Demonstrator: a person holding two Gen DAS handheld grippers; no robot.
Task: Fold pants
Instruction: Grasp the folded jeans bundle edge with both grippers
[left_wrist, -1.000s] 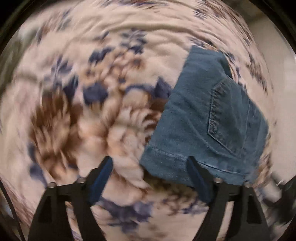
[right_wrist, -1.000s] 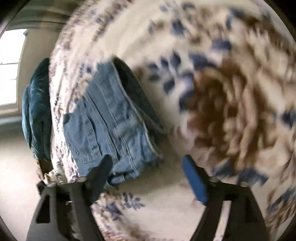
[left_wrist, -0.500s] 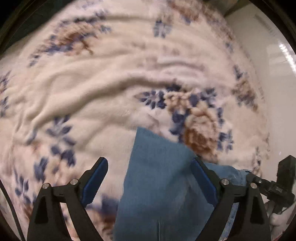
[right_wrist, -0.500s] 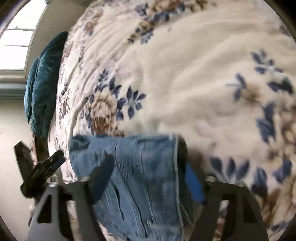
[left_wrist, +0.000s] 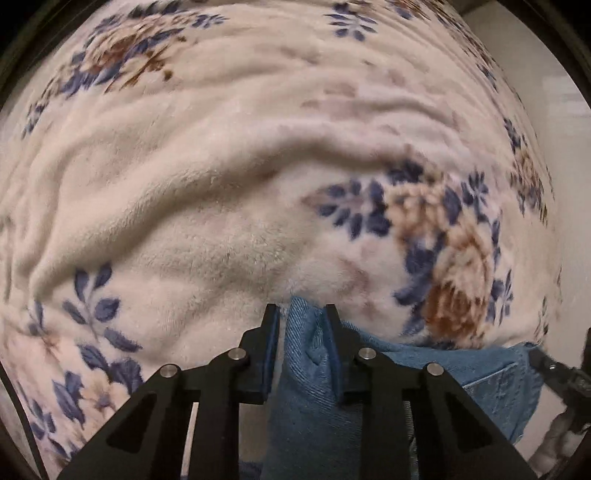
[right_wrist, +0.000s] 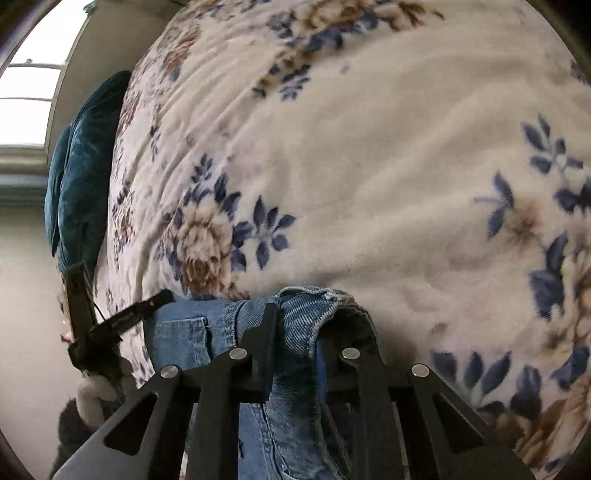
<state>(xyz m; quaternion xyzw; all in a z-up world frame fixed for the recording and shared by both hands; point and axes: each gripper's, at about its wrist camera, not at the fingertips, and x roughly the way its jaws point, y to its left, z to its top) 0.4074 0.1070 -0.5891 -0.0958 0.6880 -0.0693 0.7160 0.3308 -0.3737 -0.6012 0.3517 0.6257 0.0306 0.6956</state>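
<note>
Both grippers, spread wide before, now clamp the jeans (left_wrist: 317, 417): left gripper (left_wrist: 300, 314) and right gripper (right_wrist: 297, 314) pinch edges, mid-fold; next, carry them evenly across the blanket (left_wrist: 229, 206).

Left gripper (left_wrist: 300, 325): matte black frame w/ triangular cut-outs, four silver screws, blue pads (left_wrist: 272, 332) on inner finger faces.
Right gripper (right_wrist: 299, 325): same black build, four silver screws, blue pad at 3 o'clock finger.
Cables: thin black wire on the left unit, seen at 9 o'clock in right view.
</note>
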